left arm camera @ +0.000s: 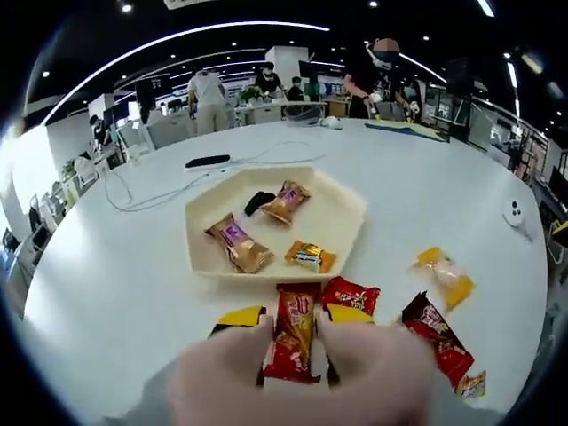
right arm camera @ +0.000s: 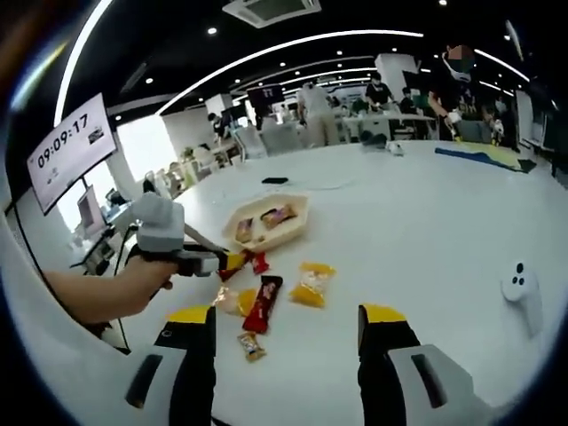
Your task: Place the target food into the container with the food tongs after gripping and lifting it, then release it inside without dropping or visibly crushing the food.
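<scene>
A beige hexagonal tray sits mid-table holding several wrapped snacks and a small black item. Just in front of it, my left gripper is shut on a red-orange snack packet, which stands lengthwise between the yellow-tipped jaws. In the right gripper view a hand holds that left gripper by the near edge of the tray. My right gripper stands open above the table with nothing between its jaws. A dark red packet and a yellow packet lie just beyond it.
Loose on the white table are a red packet, a dark red packet, a yellow packet and a small gold one. A black remote with cables lies behind the tray. A white controller lies right. People stand at far desks.
</scene>
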